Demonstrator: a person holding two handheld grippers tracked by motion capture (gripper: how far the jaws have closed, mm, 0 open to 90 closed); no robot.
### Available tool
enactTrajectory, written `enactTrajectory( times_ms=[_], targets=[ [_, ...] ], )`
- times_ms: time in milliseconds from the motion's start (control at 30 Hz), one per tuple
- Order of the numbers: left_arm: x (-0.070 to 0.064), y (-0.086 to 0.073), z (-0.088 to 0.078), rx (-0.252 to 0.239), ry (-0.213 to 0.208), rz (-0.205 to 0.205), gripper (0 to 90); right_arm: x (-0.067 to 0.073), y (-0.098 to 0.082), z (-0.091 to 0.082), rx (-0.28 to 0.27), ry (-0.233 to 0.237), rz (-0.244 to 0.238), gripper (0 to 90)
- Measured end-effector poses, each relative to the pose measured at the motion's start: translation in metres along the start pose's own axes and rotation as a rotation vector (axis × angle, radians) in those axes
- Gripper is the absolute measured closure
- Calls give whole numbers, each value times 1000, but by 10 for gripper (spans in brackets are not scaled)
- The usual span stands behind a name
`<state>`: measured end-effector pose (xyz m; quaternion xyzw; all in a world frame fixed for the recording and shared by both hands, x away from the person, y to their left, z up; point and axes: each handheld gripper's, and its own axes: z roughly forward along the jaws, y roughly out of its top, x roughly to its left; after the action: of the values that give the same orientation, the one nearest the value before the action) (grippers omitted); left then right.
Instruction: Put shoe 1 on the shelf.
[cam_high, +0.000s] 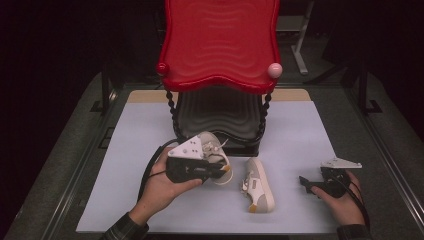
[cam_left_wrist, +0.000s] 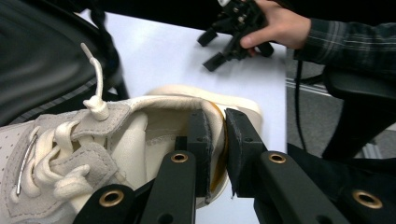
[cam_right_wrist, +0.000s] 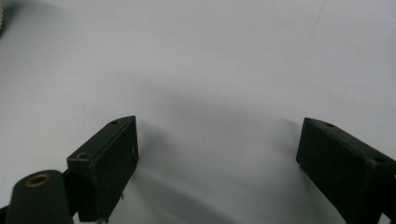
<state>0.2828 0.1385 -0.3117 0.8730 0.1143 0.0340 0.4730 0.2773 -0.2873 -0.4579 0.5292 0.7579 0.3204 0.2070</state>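
Pale blue matting (cam_high: 150, 200) covers my table, a red two-tier stand (cam_high: 220, 45) at its far edge. From above, my left gripper (cam_high: 225, 170) pinches one cream sneaker (cam_high: 212, 145) near the stand; its mate (cam_high: 260, 186) lies just right. Left gripper view: my jaws clamp the heel collar (cam_left_wrist: 217, 135). Right gripper view: my right gripper (cam_right_wrist: 217, 158) is spread wide over bare mat.

The room is dark, nearly black to the left and right. A pale grey-white mat (cam_high: 300, 150) covers the lit surface, with a strip of tan wood (cam_high: 295, 95) showing at its far edge. Grey floor (cam_high: 65, 165) flanks it on both sides. Far right, a pale metal leg (cam_high: 300, 55) stands in the gloom.
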Motion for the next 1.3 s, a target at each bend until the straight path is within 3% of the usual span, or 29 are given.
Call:
enactTrajectory(
  times_ms=[167, 367, 433, 633, 767, 967, 1167, 1233, 1267, 1300],
  targets=[
    [16, 8, 0, -2, 24, 27, 803, 0, 0, 0, 0, 0, 0, 119],
    [49, 22, 0, -1, 71, 88, 802, 0, 0, 0, -1, 1, -1, 119],
    [53, 23, 0, -1, 77, 92, 803, 0, 0, 0, -2, 1, 0, 119],
    [85, 28, 10, 14, 113, 115, 802, 0, 0, 0, -3, 3, 0, 119],
    [98, 28, 15, 22, 123, 120, 803, 0, 0, 0, -3, 3, 0, 119],
    [98, 27, 22, 46, 133, 122, 800, 0, 0, 0, -3, 2, 0, 119],
    [100, 26, 22, 34, 124, 70, 756, 0, 0, -1, -5, -1, -3, 131],
    [98, 27, 20, 29, 148, 59, 666, -1, 0, -1, -8, 1, -1, 157],
    [96, 27, 17, 2, 142, 34, 640, -2, 0, -4, -15, 10, -9, 266],
    [95, 28, 15, 1, 149, 26, 618, -3, 1, -6, -23, 9, -7, 294]
  ],
)
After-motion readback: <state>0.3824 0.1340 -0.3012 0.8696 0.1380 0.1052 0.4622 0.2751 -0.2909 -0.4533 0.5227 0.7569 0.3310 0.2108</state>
